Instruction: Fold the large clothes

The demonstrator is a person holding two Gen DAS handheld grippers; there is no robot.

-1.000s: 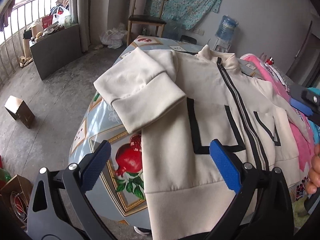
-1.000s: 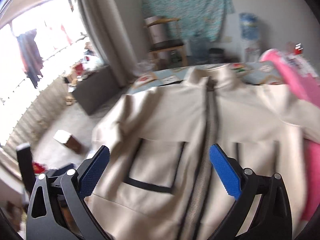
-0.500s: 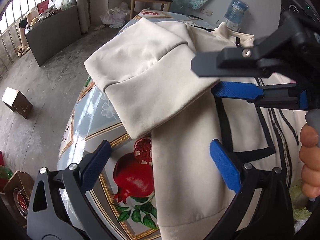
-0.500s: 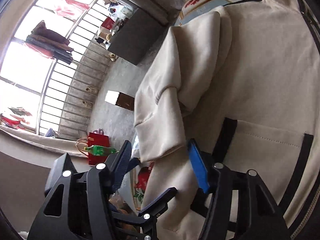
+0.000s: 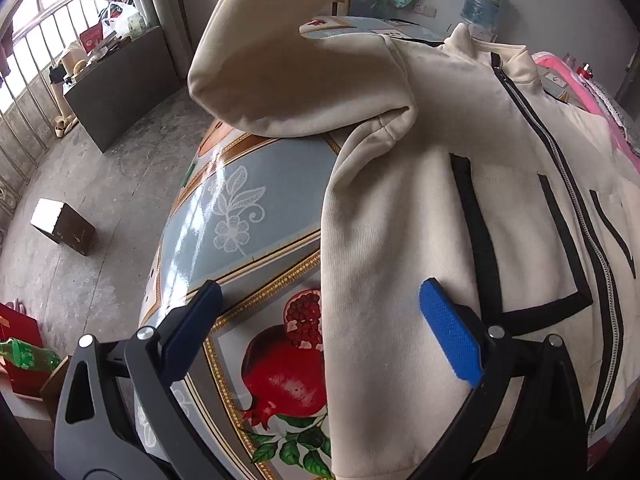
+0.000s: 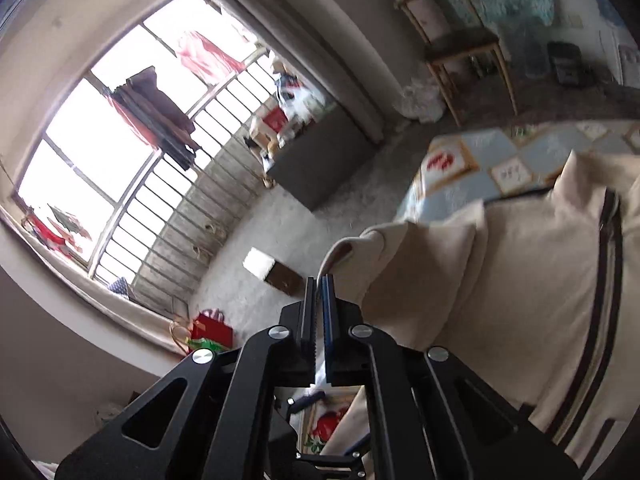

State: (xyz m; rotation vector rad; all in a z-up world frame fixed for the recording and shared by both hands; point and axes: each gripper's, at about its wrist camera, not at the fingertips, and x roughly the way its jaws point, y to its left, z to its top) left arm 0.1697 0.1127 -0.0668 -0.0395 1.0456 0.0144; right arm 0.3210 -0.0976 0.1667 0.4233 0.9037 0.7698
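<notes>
The left gripper (image 5: 320, 312) hangs with its 2 fingers spread wide and nothing between them, over the table (image 5: 248, 184) edge where the cream zip jacket (image 5: 460, 216) ends. The jacket lies front up across the table's printed cloth, collar toward the far edge. The right gripper (image 6: 319, 292) has its jaws pressed together on the jacket's sleeve cuff (image 6: 340, 252), and the sleeve (image 5: 288, 52) is lifted clear of the table.
</notes>
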